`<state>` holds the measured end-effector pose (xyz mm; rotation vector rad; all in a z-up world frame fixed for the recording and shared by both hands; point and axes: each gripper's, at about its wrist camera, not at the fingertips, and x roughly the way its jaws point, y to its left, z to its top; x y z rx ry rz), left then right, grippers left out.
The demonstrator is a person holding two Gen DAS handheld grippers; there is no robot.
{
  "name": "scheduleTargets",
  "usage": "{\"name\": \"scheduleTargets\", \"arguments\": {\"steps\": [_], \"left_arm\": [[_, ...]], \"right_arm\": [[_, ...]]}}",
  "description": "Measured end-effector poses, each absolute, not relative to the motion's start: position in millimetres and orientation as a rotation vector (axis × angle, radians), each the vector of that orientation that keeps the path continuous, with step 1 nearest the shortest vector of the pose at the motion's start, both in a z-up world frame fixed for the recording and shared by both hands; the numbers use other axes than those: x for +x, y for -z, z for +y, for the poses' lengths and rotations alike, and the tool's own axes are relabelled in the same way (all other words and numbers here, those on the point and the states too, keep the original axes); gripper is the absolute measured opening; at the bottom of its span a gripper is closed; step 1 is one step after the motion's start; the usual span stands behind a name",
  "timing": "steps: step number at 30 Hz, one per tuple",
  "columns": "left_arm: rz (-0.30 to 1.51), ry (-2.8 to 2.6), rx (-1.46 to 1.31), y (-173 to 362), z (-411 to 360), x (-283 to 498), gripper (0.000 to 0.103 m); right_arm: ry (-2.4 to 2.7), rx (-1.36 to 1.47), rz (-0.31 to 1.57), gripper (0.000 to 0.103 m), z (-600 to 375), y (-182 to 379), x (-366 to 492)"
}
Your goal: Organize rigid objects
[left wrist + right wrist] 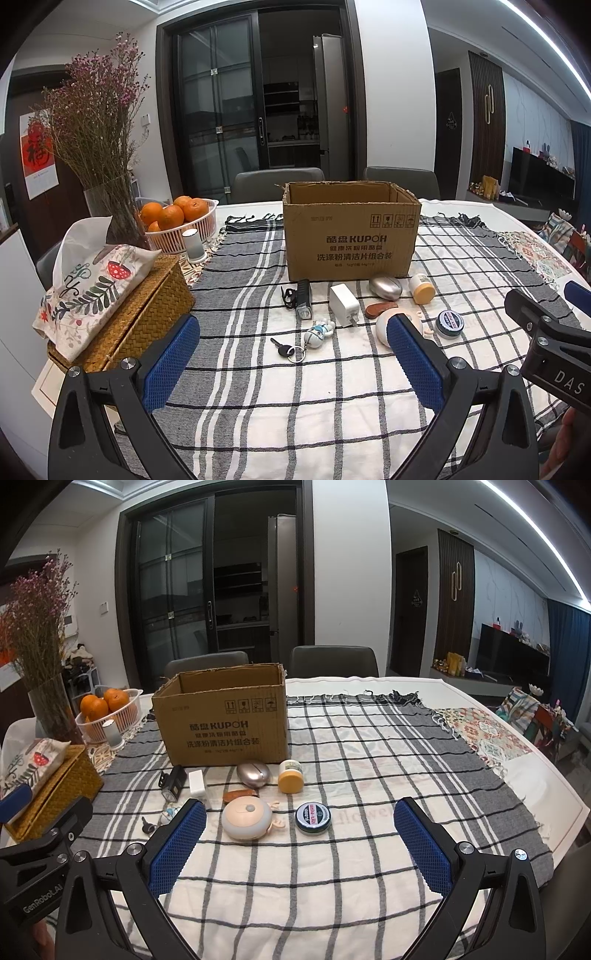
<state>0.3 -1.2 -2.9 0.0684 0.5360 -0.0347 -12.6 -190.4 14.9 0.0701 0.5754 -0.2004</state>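
Observation:
An open cardboard box (352, 230) (221, 716) stands on the checked cloth. In front of it lie a black flashlight (303, 299) (173, 781), a white charger (344, 305) (197, 782), a silver oval (385, 286) (253, 773), a yellow-lidded jar (422, 288) (290, 776), a brown piece (380, 309) (240, 795), a pink round gadget (246, 819), a round tin (449, 322) (313, 817) and a key with a figure (308, 338). My left gripper (293, 360) is open, hovering near the key. My right gripper (300, 843) is open, hovering near the tin.
On the left stand a woven tissue box (147, 317) (59, 790), a vase of dried flowers (107, 206), a basket of oranges (181, 221) (107, 710) and a small white cylinder (194, 245). Chairs (332, 661) stand behind the table. The cloth's right side (424, 757) is bare.

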Motion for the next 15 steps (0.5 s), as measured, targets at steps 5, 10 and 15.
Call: {"name": "scheduleTargets", "arguments": {"steps": [5,10,15], "left_arm": [[0.541,0.036,0.067,3.8,-1.5,0.4,0.103],[0.543,0.038,0.067,4.6,-0.8,0.9,0.103],[0.548,0.046,0.062,6.8,-0.8,1.1,0.103]], "right_arm": [[0.201,0.069,0.576,0.103,-190.7,-14.9,-12.8],[0.200,0.071,0.576,0.103,-190.8,-14.9,-13.3],[0.199,0.070,0.578,0.103,-189.9,-16.2,-14.6]]}}
